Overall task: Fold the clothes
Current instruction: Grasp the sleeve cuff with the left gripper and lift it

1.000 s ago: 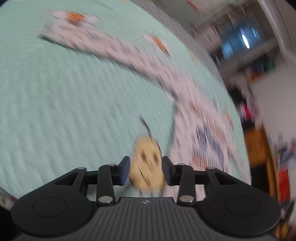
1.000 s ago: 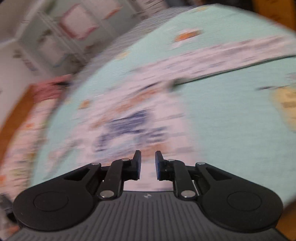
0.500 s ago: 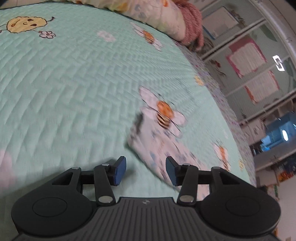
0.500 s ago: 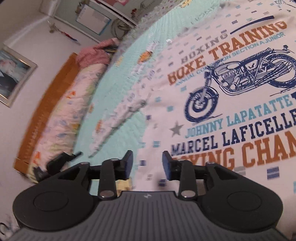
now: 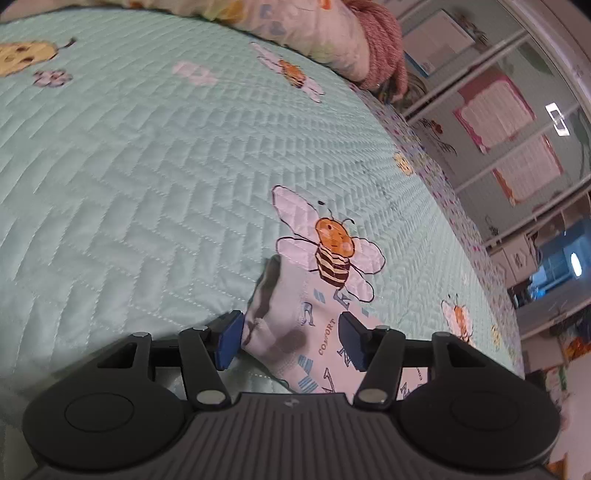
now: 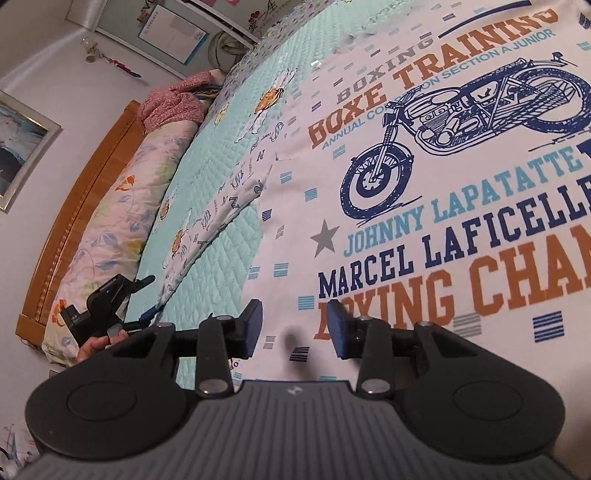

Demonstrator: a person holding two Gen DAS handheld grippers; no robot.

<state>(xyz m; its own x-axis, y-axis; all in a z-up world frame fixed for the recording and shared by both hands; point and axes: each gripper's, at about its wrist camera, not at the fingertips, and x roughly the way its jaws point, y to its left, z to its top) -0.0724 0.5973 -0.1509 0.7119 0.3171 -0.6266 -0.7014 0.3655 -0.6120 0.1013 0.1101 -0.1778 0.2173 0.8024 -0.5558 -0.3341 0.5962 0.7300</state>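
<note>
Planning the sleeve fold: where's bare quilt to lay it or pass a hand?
Free: the mint quilt left of the sleeve cuff, up to the pillow; also the wedge between sleeve and shirt body. Crowded: the printed shirt front.

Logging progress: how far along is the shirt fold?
Done: the shirt lies spread flat, print up, on the quilt. In hand: the open left gripper straddles the sleeve cuff; the open right gripper hovers over the hem. Left: every fold.

1 shirt (image 6: pixel 424 192), 2 grippers (image 5: pixel 290 341) (image 6: pixel 294 325), 1 quilt (image 5: pixel 147 184), 1 pillow (image 6: pixel 110 229).
</note>
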